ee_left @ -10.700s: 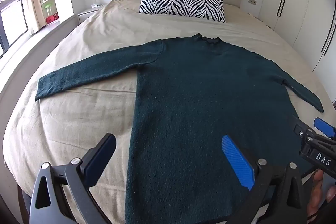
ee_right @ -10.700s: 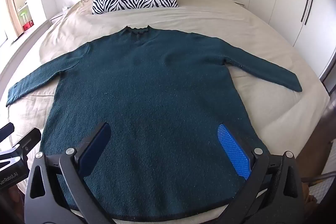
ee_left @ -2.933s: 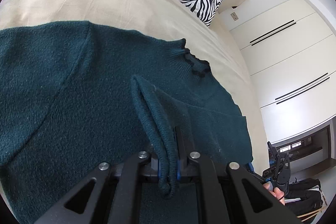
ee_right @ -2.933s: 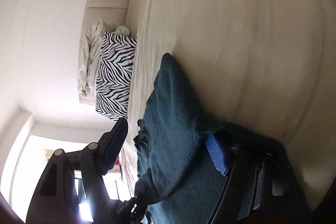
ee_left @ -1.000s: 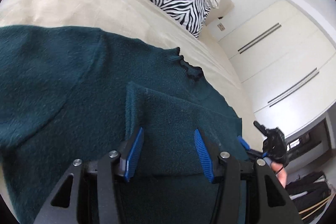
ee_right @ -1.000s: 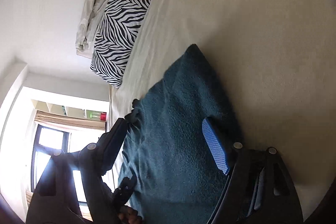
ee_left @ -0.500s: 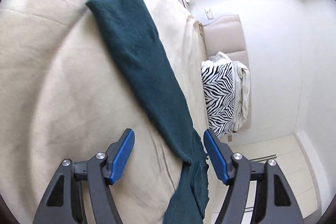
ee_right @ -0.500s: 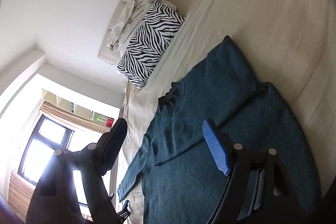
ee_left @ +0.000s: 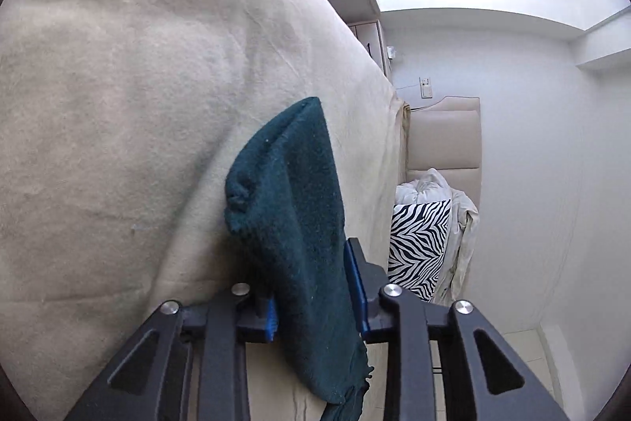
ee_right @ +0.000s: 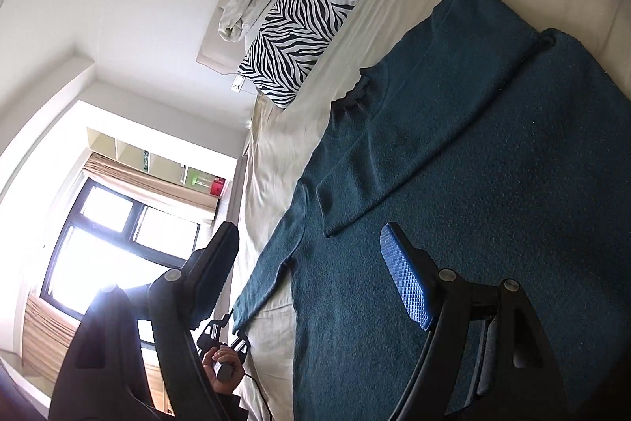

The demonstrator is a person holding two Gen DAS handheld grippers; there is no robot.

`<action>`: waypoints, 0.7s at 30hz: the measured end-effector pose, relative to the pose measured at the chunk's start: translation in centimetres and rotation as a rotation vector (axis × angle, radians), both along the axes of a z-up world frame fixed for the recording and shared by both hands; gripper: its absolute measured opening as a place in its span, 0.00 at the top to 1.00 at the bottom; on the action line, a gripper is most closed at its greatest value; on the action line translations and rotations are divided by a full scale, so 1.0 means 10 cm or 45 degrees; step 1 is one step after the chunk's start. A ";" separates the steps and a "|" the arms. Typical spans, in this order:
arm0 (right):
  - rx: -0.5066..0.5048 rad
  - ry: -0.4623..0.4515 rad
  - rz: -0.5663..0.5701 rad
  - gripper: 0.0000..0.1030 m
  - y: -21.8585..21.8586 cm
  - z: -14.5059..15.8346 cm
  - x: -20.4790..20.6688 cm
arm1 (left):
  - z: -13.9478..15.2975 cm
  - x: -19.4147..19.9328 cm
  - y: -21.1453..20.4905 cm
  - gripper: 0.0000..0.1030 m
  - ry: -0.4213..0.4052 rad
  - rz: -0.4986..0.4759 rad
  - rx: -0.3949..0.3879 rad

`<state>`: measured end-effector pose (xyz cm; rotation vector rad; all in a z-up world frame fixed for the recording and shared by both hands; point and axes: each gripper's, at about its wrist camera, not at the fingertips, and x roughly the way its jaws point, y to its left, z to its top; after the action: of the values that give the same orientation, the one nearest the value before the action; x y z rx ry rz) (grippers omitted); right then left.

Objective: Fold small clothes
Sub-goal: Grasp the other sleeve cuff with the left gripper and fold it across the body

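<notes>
Now the left gripper (ee_left: 315,287), jaws just closing, pinches the sweater's (ee_right: 493,184) left sleeve (ee_left: 288,208) near the bed's (ee_left: 118,105) edge; the right gripper (ee_right: 311,275) hangs spread, empty. Next, carry it across the body.

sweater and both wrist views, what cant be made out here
- Left wrist view: only one sleeve of the sweater shows; the left gripper hides the part between its jaws, and the bottom edge cuts it off.
- Right wrist view: the sweater hem runs off the frame; the right gripper covers part.
- The shelf items are too small to identify.
</notes>
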<state>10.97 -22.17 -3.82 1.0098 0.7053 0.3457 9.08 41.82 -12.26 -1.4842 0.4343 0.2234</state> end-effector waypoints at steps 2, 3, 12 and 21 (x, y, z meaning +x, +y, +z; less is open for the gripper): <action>-0.018 0.002 0.014 0.28 0.04 0.00 0.00 | 0.32 0.15 -0.18 0.84 0.023 -0.090 0.192; -0.021 0.004 0.020 0.28 0.05 0.00 0.01 | 0.48 0.22 -0.32 0.84 0.027 -0.151 0.301; 0.005 0.063 0.032 0.28 0.03 -0.25 0.25 | 1.01 1.24 -3.33 0.84 0.058 -0.976 1.160; -0.030 0.217 0.179 0.28 0.23 -0.63 0.73 | 0.49 1.03 -4.14 0.19 0.067 -1.242 1.280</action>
<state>18.30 -19.83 -10.15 0.9772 0.9349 0.3753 19.35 0.40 -7.39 -0.1921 0.8722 -0.2803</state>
